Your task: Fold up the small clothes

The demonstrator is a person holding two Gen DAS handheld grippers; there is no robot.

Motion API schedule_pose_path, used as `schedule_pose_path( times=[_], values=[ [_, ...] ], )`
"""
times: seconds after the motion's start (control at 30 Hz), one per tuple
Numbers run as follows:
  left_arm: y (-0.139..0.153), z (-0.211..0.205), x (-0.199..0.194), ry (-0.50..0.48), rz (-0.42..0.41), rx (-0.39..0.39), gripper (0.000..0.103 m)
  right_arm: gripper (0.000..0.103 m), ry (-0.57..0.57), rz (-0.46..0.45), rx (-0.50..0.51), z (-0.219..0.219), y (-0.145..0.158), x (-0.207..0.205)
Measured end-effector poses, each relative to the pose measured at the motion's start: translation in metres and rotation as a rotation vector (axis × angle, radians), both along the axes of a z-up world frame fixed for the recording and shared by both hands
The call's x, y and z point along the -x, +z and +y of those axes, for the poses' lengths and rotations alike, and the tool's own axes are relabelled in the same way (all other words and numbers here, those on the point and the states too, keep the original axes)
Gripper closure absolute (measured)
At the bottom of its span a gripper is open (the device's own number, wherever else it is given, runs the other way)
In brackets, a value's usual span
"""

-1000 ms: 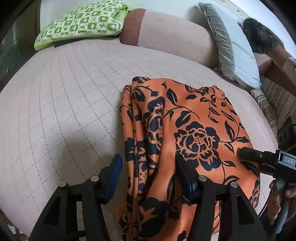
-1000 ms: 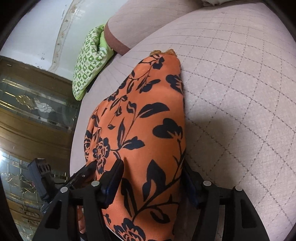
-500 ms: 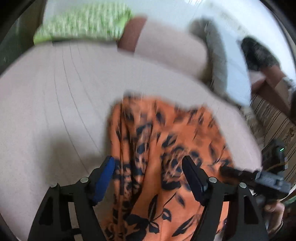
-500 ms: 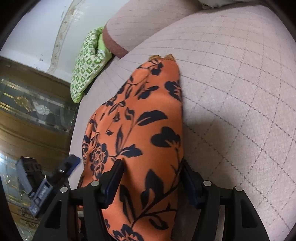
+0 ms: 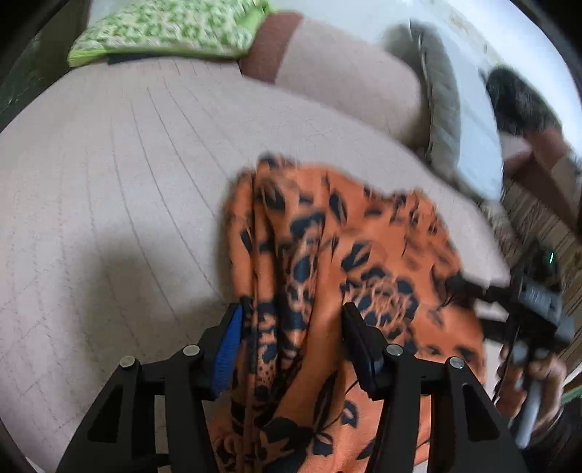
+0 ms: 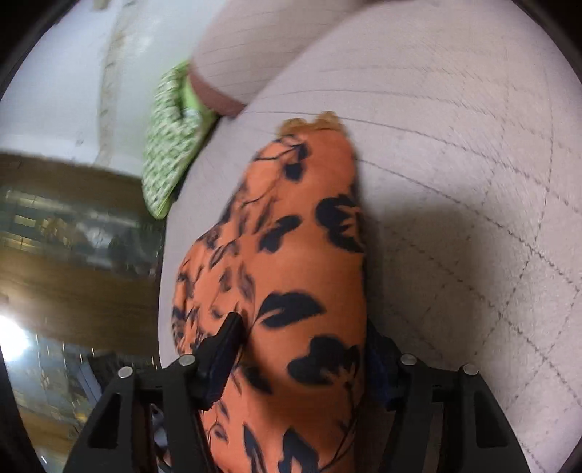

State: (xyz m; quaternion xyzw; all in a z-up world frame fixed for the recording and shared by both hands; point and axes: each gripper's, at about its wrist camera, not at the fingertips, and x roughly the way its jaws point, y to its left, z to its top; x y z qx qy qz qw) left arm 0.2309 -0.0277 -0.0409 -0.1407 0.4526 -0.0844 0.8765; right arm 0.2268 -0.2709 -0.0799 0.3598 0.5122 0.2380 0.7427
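An orange cloth with black flowers (image 5: 363,236) lies bunched lengthwise on the quilted pink cushion (image 5: 109,182). My left gripper (image 5: 294,327) straddles the cloth's gathered left folds; its jaws are closing, with the blue left pad at the fabric's edge and fabric draped past the right finger. In the right wrist view the same cloth (image 6: 302,218) humps up between the fingers of my right gripper (image 6: 302,324), which press on both of its sides. That right gripper (image 5: 534,298) also shows at the cloth's right edge, held by a hand (image 5: 538,374).
A green patterned pillow (image 5: 171,29) and a pink bolster (image 5: 345,83) lie at the back. A grey pillow (image 5: 447,109) and a dark furry thing (image 5: 516,98) sit back right. The cushion's edge (image 6: 163,291) drops to a wooden glass-fronted cabinet (image 6: 72,236).
The left jaws spread wider, then narrowed again around the folds. The right gripper shifted with the cloth between its fingers, and the left gripper slid out of its view.
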Motion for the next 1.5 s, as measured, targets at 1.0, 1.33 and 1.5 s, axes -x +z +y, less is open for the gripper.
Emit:
schedule_pose_path(
  times=[1.0,1.33,1.5],
  values=[
    [0.103,-0.044,0.011,-0.124,-0.221,-0.044,0.074,0.068,0.054,-0.406,0.184,-0.063,0.145,-0.020],
    [0.069,-0.044,-0.013,-0.102,-0.173,-0.075,0.073,0.068,0.044,-0.391,0.155,-0.069,0.095,-0.048],
    [0.029,-0.044,-0.029,-0.075,-0.081,-0.112,0.065,0.056,0.047,-0.297,0.169,-0.070,0.050,-0.064]
  ],
)
